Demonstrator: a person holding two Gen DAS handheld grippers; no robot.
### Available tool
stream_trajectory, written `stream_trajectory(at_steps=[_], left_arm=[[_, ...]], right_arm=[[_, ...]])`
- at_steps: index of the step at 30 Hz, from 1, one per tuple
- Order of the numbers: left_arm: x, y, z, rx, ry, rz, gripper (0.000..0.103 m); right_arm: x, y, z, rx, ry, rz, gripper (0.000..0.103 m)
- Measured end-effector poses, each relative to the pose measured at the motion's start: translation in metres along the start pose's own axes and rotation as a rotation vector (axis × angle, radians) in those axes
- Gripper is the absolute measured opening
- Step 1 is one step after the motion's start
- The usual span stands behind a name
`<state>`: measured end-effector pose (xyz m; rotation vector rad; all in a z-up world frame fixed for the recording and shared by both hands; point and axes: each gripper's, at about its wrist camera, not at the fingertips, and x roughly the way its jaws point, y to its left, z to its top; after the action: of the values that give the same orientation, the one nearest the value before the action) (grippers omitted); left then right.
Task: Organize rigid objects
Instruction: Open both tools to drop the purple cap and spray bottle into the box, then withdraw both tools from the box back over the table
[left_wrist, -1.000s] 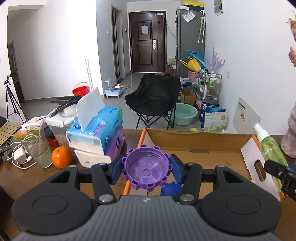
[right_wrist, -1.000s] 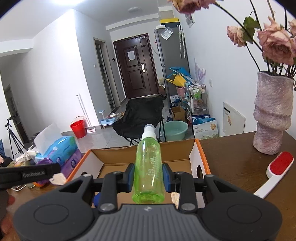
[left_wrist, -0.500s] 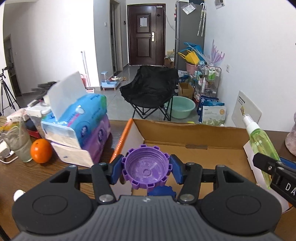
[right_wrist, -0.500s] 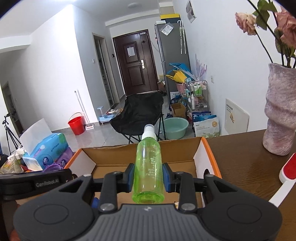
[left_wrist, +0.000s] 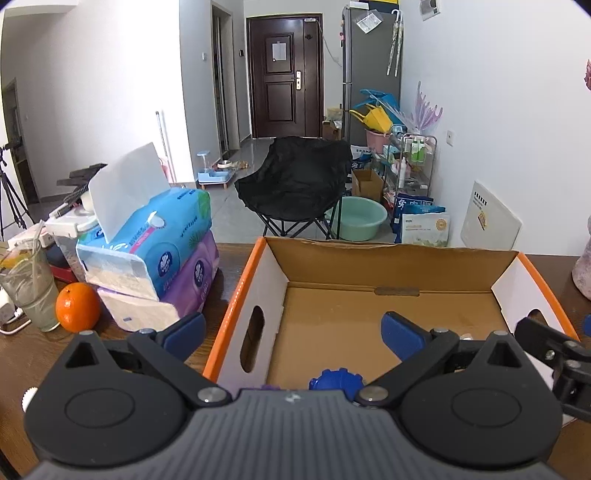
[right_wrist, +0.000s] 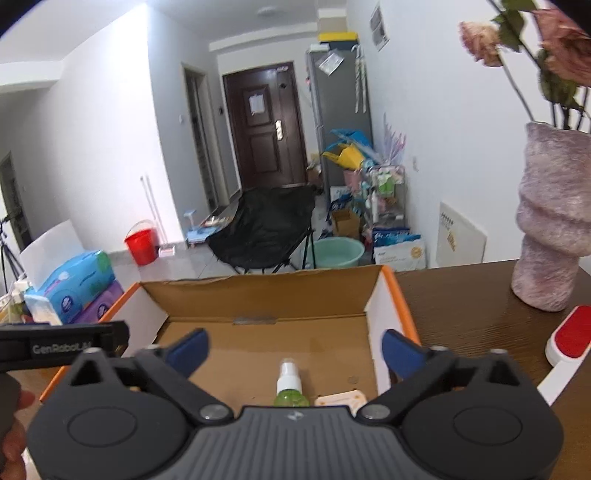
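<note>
Your left gripper (left_wrist: 293, 334) is opening: its blue fingers (left_wrist: 184, 330) stand wide apart and nothing is between them. Just below it, at the near edge of the left wrist view, you see a small part of the purple cap (left_wrist: 267, 387), mostly hidden by the gripper body, and beside it the blue cap (left_wrist: 334, 378) with its toothed rim. Both lie on the floor of the cardboard box (left_wrist: 388, 258), near its front side. The box is open at the top, brown inside, with orange edges and white side walls that have oval handle holes.

Your right gripper (right_wrist: 293, 350) is opening as well, with the fingers (right_wrist: 400, 352) spread wide and empty. Under it the green spray bottle (right_wrist: 290, 387) is in the same box, near the front. You see its white spray head and the clear green shoulder; the rest is hidden behind the gripper. Just to the right of the bottle is a small pale orange item (right_wrist: 341, 400), only partly seen, so you cannot tell what it is.

The box stands on the dark wooden bench (right_wrist: 461, 314). To the left of the box are two stacked tissue packs (left_wrist: 166, 251), blue over purple, an orange (left_wrist: 77, 306) and a glass (left_wrist: 29, 288). To the right are a pink vase (right_wrist: 554, 229) and a red and white lint brush (right_wrist: 565, 343).
</note>
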<state>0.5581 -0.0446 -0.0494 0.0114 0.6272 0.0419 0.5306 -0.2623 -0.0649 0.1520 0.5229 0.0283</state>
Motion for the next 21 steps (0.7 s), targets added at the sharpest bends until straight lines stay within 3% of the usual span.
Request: stream_trajectory(at_steps=[11, 21], left_arm=[[-0.010, 0.007, -0.004, -0.030, 0.000, -0.019, 0.103], [-0.062, 0.020, -0.017, -0.034, -0.055, -0.065, 0.103]], right_arm=[[-0.012, -0.009, -0.005, 0.007, -0.003, -0.013, 0.103], [-0.062, -0.003, -0.013, -0.033, -0.058, -0.001, 0.103]])
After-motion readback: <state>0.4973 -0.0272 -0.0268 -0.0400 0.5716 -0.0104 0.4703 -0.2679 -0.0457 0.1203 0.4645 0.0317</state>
